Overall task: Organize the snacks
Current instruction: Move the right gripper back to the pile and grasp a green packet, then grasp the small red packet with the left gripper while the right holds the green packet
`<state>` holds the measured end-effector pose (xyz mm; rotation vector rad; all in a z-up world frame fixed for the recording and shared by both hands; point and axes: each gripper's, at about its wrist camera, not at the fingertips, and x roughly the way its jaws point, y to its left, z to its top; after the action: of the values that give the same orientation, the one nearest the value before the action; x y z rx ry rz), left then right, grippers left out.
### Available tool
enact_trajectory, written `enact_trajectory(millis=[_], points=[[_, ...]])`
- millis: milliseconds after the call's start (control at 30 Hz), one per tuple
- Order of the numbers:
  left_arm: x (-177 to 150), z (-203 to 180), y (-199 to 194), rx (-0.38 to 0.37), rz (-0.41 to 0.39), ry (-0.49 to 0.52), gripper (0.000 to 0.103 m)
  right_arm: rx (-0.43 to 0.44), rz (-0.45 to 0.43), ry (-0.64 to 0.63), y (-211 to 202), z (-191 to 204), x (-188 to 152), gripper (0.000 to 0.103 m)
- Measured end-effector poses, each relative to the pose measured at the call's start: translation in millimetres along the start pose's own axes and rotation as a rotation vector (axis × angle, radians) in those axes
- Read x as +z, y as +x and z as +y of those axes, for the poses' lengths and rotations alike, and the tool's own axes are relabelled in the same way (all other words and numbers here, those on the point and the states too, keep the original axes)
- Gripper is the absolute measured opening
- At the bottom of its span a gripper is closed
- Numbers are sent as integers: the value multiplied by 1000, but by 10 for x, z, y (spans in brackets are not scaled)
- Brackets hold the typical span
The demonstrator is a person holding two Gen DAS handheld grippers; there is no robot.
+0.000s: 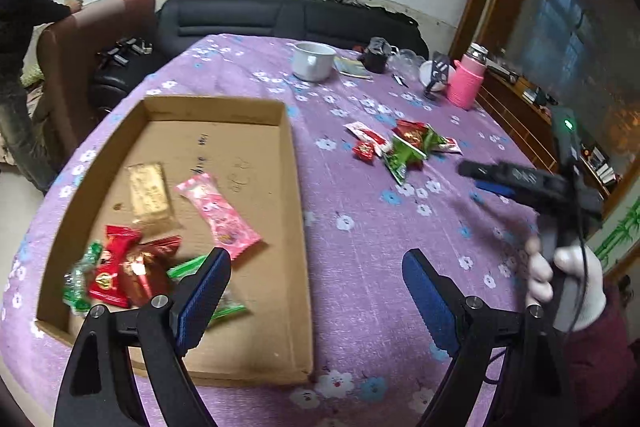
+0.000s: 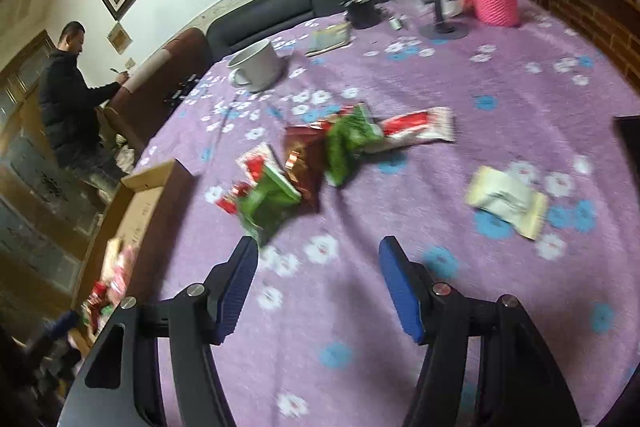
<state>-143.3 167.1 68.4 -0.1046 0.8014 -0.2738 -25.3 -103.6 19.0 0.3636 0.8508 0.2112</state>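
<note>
The right tool (image 2: 318, 283) hovers with jaws apart and empty, just short of the snack pile (image 2: 320, 155); the left tool (image 1: 316, 291) gapes over the cardboard tray (image 1: 296, 227).

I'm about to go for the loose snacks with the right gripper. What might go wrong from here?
1. The snacks overlap in a heap, so the open right gripper may pinch two wrappers or drop one.
2. The pale packet lies apart from the heap and could be forgotten.
3. The open left gripper hangs over the cardboard tray's edge and might knock it.
</note>
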Motion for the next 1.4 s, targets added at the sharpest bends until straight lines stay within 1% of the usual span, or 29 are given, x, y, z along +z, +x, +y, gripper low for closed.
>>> enact_trajectory(millis=[100,167,200,233,267,300,333,367,433,533,633,667,700,733,767,833,900,933,1000,1067,1167,1233,1267,1300,1333,1400], points=[[7,-37,33,-12,11,-2,90,24,34,22,273,129,105,62],[5,-57,56,-9,17,5,90,5,55,33,488,224,158,62],[2,-40,48,-8,19,6,90,-11,59,33,577,269,173,62],[3,-26,44,-7,19,5,90,-45,61,23,662,323,187,64],[20,-20,44,-2,19,5,90,-90,44,8,696,367,199,64],[35,-9,43,0,18,4,90,-116,34,-11,729,413,207,64],[64,-4,49,1,17,3,90,-126,40,-26,773,443,211,56],[93,-1,62,0,17,2,90,-140,41,-32,797,444,203,40],[169,-19,79,-7,15,8,90,-145,39,-58,800,447,176,40],[311,-122,146,-21,5,45,90,-163,48,-100,717,453,135,39],[462,-286,321,-28,17,90,90,-144,60,-111,583,355,64,39],[497,-328,373,-30,24,97,87,-134,60,-105,527,288,42,39],[550,-391,467,-37,43,113,80,-122,59,-95,480,216,34,39],[605,-453,571,-44,66,127,77,-106,56,-82,433,142,29,39],[647,-497,650,-46,81,134,75,-84,46,-64,385,55,29,39],[758,-588,853,-40,113,138,75,-44,26,-5,316,-139,41,39],[901,-635,1066,-40,140,108,75,-14,30,59,300,-282,65,39],[965,-618,1173,-44,154,77,75,14,31,88,295,-347,75,39],[1112,-593,1416,-51,189,29,75,34,32,103,289,-370,93,39],[1211,-597,1656,3,204,22,75,40,34,97,299,-367,104,39],[1197,-618,1902,75,221,67,75,46,39,94,305,-373,125,39],[1128,-634,2018,81,245,91,62,57,45,109,310,-403,137,39],[1090,-638,2060,84,259,104,54,64,48,119,310,-418,141,39],[1075,-670,2042,97,231,135,43,69,49,128,312,-430,145,39],[1063,-693,2036,94,234,153,34,69,49,129,313,-436,141,39],[1046,-716,2018,94,229,162,25,57,46,117,312,-412,134,39]])
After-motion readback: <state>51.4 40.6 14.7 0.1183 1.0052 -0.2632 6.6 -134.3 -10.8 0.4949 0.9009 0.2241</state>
